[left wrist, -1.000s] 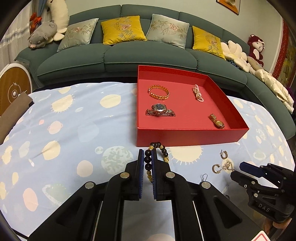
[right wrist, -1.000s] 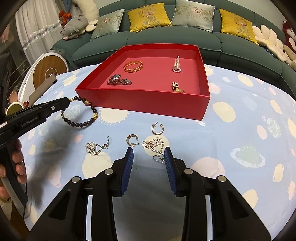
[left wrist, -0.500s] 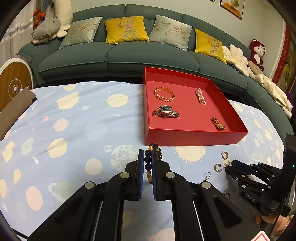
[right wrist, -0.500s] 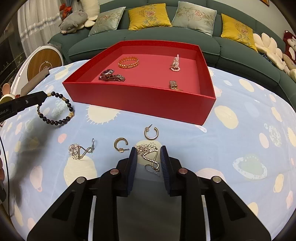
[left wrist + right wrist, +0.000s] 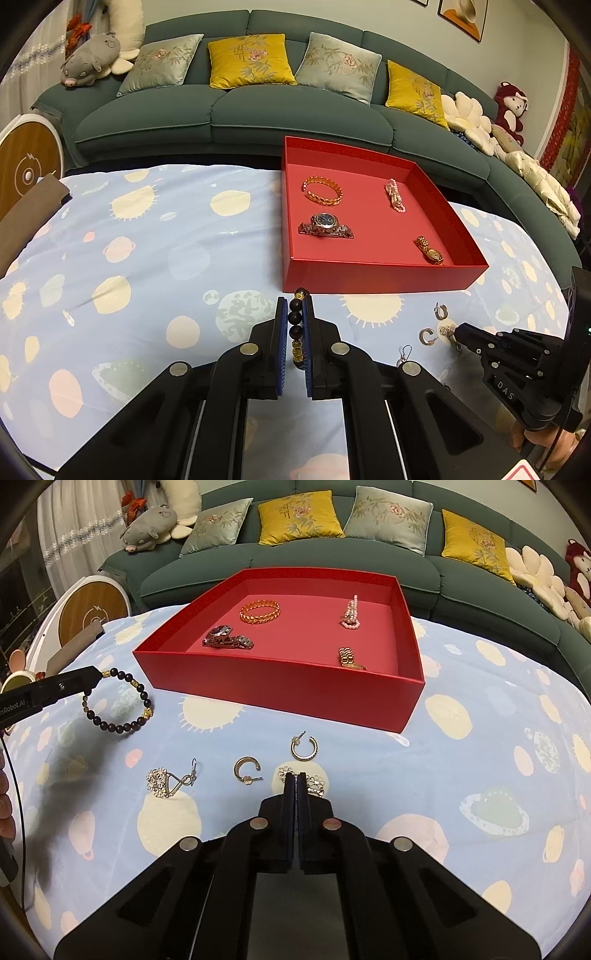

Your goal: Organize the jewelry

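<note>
Your left claw point(image 5: 294, 325) was clamped on the dark beaded bracelet point(image 5: 118, 701); in the right wrist view most of the loop hung free beyond the tips, clear of the tabletop point(image 5: 461, 757) as far as could be judged, and just short of the near wall of the red tray point(image 5: 384, 275). Your right claw point(image 5: 296, 781) had its jaws pressed together on the flower drop earring point(image 5: 314, 781), whose filigree showed on both sides of the tips; whether the pads had the metal itself or only a fold of the printed cloth could not be told. Just ahead of that claw lay one gold hoop earring point(image 5: 304, 747), a second hoop point(image 5: 246, 770) slightly to its left, and the matching flower earring point(image 5: 166, 781) further left. Beyond both claws, the tray already held a gold chain bracelet point(image 5: 259, 612), a steel watch point(image 5: 227, 638), a pink pearl piece point(image 5: 351, 614) and a small gold watch point(image 5: 349, 657), all well apart. Handling judgement: the bracelet is probably light, limp and elastic-strung, its round beads apt to roll between pads, so a grip across two beads suits it. The earring is likely very light, thin and easily bent, with a hook that could snag the cloth; take it by the flat flower cluster, not the wire.
</note>
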Demonstrator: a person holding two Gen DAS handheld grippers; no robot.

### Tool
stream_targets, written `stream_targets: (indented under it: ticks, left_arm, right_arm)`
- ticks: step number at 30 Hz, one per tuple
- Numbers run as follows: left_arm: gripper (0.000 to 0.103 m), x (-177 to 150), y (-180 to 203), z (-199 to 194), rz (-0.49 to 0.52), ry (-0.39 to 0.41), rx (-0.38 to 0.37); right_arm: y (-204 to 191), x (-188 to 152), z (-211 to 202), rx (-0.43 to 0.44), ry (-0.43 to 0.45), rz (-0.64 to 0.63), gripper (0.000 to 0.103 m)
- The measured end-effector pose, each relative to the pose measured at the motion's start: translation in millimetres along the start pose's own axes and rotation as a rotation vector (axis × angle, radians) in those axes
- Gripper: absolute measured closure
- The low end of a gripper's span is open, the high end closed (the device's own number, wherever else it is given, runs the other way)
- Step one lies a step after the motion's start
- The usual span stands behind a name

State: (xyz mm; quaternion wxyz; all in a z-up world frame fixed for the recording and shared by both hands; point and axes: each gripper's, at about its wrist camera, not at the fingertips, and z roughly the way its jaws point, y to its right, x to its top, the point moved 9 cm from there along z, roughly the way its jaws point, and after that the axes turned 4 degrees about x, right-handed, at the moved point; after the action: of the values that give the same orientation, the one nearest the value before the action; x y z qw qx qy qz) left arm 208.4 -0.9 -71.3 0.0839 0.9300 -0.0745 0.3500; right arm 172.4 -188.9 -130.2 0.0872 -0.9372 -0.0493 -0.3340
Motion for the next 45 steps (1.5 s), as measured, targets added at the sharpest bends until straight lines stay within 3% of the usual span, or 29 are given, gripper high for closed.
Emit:
stream_targets:
  ticks: [5, 7, 9, 11, 19, 21, 23, 33, 45]
  left_arm:
    - [0.098, 1.7, 1.0, -1.4, -0.005, 0.002, -0.002]
    - [0.098, 1.1, 2.1, -1.8, -0.003, 0.001, -0.003]
    - [0.098, 0.3, 3.6, -1.3, -0.001, -0.003, -0.007]
    - [0.098, 0.0, 5.3, -0.9, 0.002, -0.003, -0.008]
    - [0.098, -0.6, 6.2, 0.4, -0.002, -0.005, -0.01]
    - [0.098, -0.5, 5.8, 1.2, -0.005, -0.006, -0.011]
    - [0.098, -0.5, 5.7, 1.6, -0.004, -0.005, -0.011]
    - [0.098, 0.2, 5.4, 0.9, -0.008, -0.003, -0.013]
    - [0.098, 13.7, 14.1, -15.6, -0.011, 0.031, -0.043]
  right_arm:
    - [1.9, 0.5, -2.7, 0.02, -0.007, 0.011, 0.102]
    - [4.4, -0.9, -2.8, 0.019, -0.006, 0.024, 0.097]
    - [4.7, -2.4, -2.8, 0.016, -0.009, 0.019, 0.08]
    - [3.8, -3.0, -4.1, 0.011, -0.002, 0.014, 0.071]
    - [1.7, -9.6, 3.9, -0.006, -0.025, -0.013, 0.075]
    - [1.5, -9.6, 3.6, -0.001, -0.025, -0.015, 0.092]
    - [2.0, -9.8, 3.7, 0.001, -0.026, -0.012, 0.096]
    - [3.5, -10.1, -1.8, -0.001, -0.014, -0.01, 0.096]
    - [2.7, 17.0, -39.1, 0.026, 0.081, 0.01, 0.096]
